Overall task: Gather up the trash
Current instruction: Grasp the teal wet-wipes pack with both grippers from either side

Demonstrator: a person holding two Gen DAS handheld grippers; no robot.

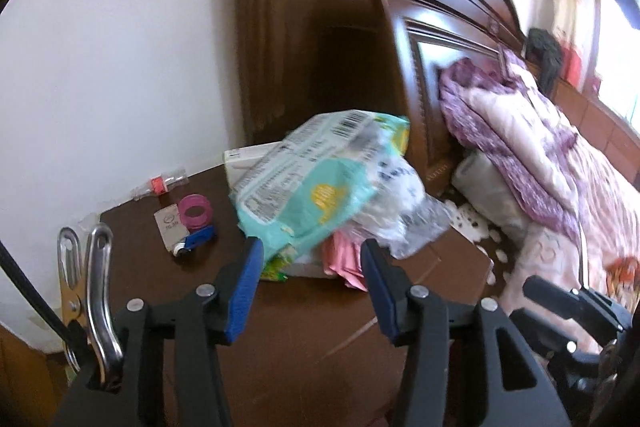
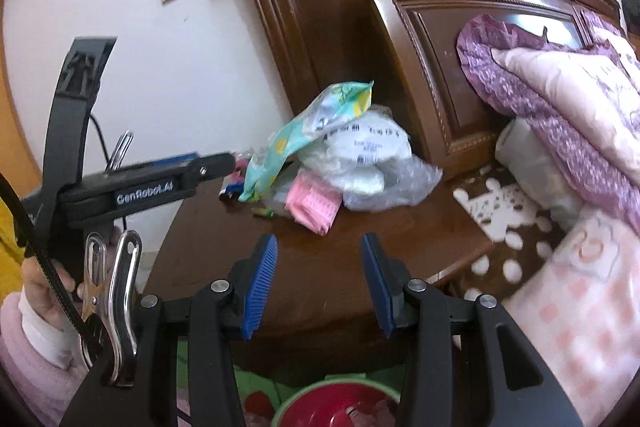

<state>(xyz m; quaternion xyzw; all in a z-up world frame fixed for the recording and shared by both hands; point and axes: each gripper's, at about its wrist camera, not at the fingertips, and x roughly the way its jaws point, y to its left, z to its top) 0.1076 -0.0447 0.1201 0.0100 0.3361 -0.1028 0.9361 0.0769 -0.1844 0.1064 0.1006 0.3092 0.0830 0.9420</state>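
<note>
Both grippers, left and right, angle downward, jaws apart.

A heap of wrappers is piled on the nightstand, in front of the headboard. A tape roll lies to its left; the bed stands to the right.

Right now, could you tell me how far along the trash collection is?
Nothing looks collected yet. The green wrapper, clear plastic bags and pink packet lie piled on the nightstand. Both the left gripper and right gripper are open and empty; the whole pile remains.
</note>
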